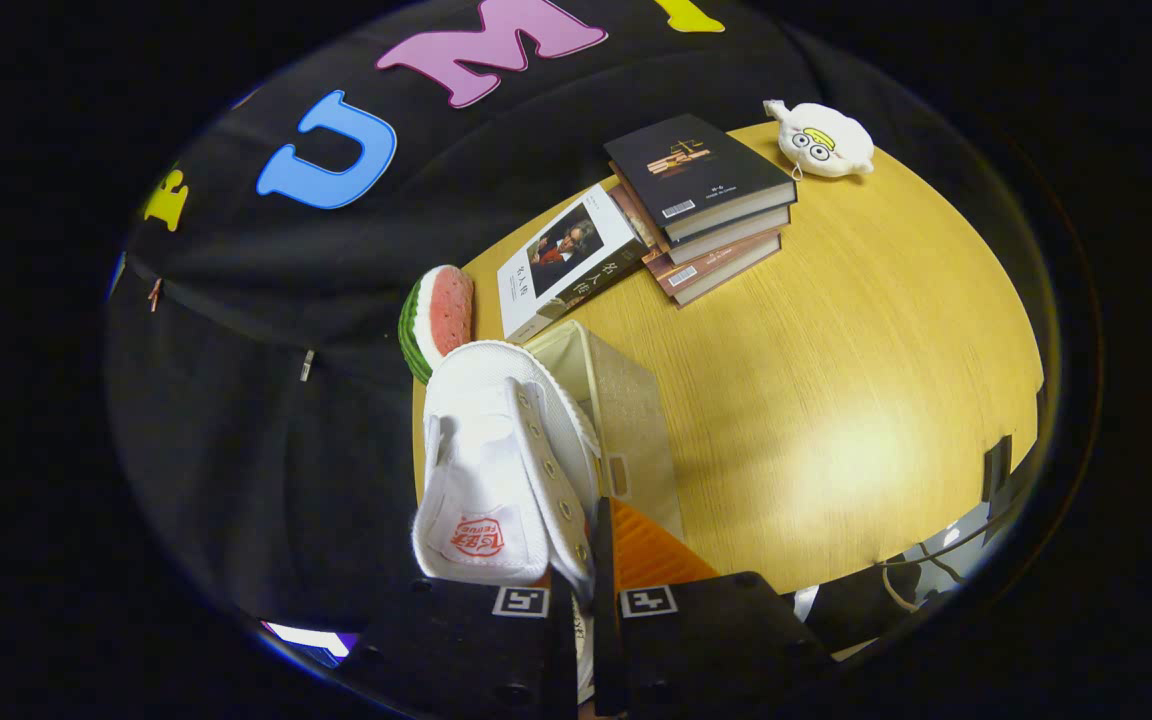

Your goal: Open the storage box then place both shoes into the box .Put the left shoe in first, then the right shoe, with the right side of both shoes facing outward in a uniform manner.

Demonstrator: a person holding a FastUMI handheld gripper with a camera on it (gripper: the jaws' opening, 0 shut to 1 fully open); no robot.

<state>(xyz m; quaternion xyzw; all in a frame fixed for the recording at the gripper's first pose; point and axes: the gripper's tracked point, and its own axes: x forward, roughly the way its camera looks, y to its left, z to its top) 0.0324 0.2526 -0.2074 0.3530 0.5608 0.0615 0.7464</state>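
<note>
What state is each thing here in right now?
White shoe: lifted, its side wall pinched in the jaws, over the box.
Gripper: shut on the shoe.
Storage box: open, on the table.
Books: closed, stacked.
Single book: closed, flat.
Watermelon slice toy: at table's edge.
Plush toy: lying beside the books.

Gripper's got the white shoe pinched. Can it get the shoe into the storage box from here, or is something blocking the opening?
Probably yes. The gripper is shut on the white shoe, which hangs beside the storage box. The box's top looks open, and the books and watermelon slice lie beyond it.
</note>
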